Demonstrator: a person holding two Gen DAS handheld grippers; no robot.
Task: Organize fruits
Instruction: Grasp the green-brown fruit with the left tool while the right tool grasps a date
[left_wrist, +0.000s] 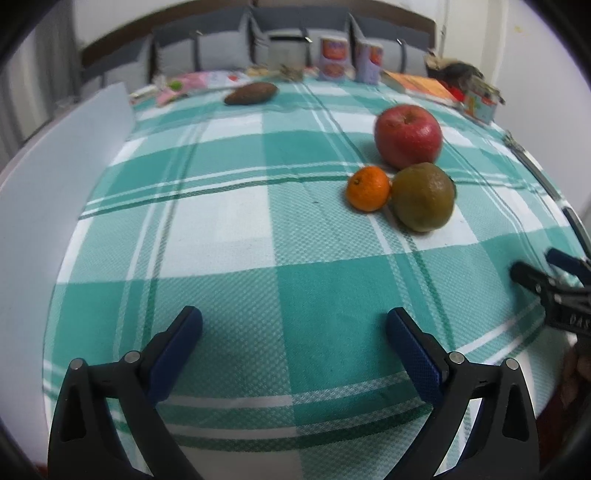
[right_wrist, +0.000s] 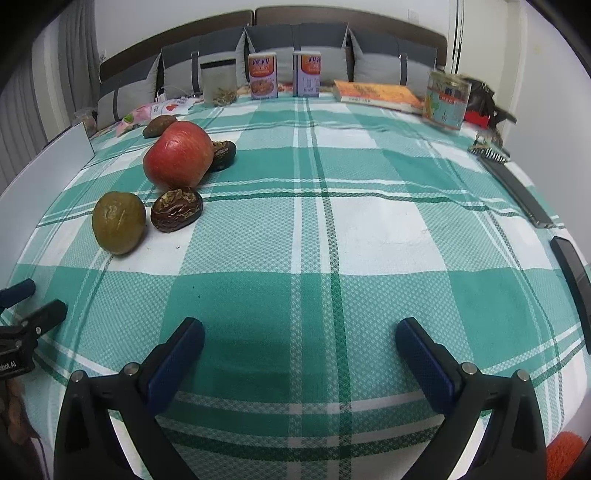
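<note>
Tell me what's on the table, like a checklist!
Surface: green-and-white checked cloth.
Job's things: red apple, small orange, greenish fruit bunched together; two wrinkled brown fruits by the apple; a brown one farther back.
Clutter: two boxes, book, jar, comb.
Grippers: left gripper and right gripper open, holding nothing.
Cables: nothing seen.
Surroundings: grey cushions, white board.

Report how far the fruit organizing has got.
Done: the red apple, small orange and greenish fruit sit clustered together on the checked cloth; two wrinkled dark fruits lie beside the apple in the right view. In hand: nothing; the left gripper and right gripper are both open and empty. Left: the brown fruit lies apart at the far side.
</note>
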